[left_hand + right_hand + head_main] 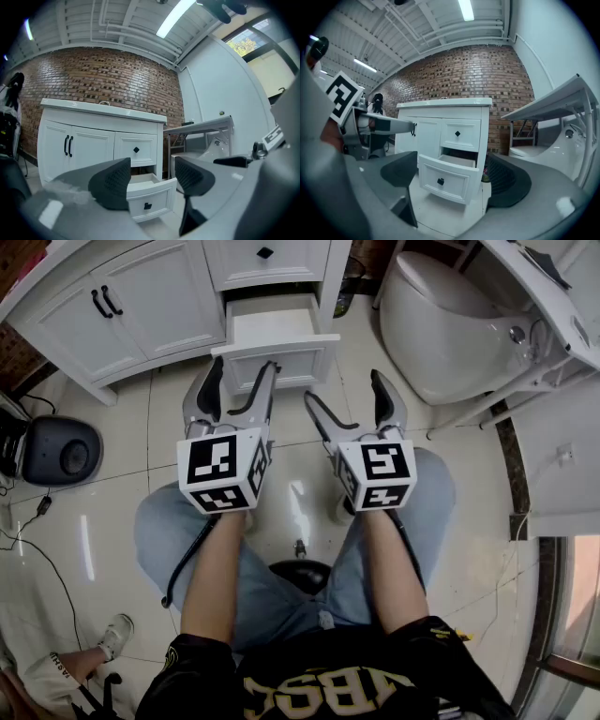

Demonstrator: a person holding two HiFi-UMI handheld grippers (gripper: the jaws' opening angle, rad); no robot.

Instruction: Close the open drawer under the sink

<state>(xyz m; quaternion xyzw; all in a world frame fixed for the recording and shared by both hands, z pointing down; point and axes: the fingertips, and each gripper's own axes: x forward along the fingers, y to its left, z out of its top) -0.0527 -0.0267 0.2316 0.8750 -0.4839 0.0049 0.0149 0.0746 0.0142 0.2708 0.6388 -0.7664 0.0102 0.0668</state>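
In the head view, the open drawer (279,345) sticks out of the white vanity (141,296), lower of the two at its right end, just ahead of my tools. I judge it a stiff painted box on runners, apparently empty, so light and easy to slide. It needs no grasp, only a flat push on its front panel near the middle, so it doesn't skew. The left gripper (244,371) and right gripper (343,390) sit side by side, both forearms stretched forward over the knees, both pointing roughly level at the drawer, short of touching it. A toilet (441,324) stands to the right, well clear.

In the left gripper view, the jaws stand apart with nothing between them. The drawer front with its dark knob (147,206) shows through the gap, farther off.

In the right gripper view, the jaws are spread wide and hold nothing. The drawer front faces me at an angle, framed between the pads, knob plainly visible.
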